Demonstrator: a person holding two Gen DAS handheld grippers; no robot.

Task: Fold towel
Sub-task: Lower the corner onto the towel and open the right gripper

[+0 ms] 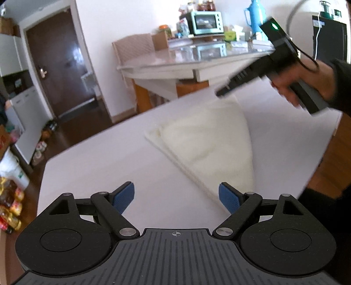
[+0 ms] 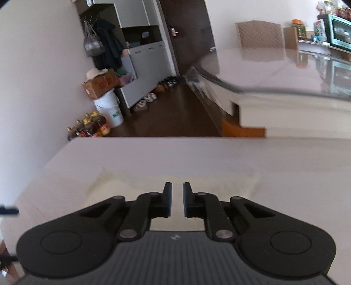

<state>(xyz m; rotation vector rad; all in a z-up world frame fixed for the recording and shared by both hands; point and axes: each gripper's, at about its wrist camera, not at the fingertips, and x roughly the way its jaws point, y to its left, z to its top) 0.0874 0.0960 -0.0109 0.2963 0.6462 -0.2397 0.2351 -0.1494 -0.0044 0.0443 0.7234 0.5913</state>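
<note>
A cream towel (image 1: 208,142) lies folded on the white table (image 1: 105,166), narrowing toward the far end. My left gripper (image 1: 176,197) hovers open just short of the towel's near corner, with nothing between its blue pads. A person's hand (image 1: 307,85) holds my right gripper (image 1: 220,93) at the towel's far tip. In the right wrist view the right gripper (image 2: 177,193) sits over the towel (image 2: 232,184) with only a narrow gap between its jaws and no cloth in that gap. The picture is blurred there.
Behind the white table (image 2: 197,153) stands a glass-topped dining table (image 1: 171,61) carrying a teal toaster oven (image 1: 207,23) and a blue jug (image 1: 255,17). Bottles (image 2: 92,127), a white bucket (image 2: 110,111) and shoes (image 2: 147,99) line the dark floor by the wall.
</note>
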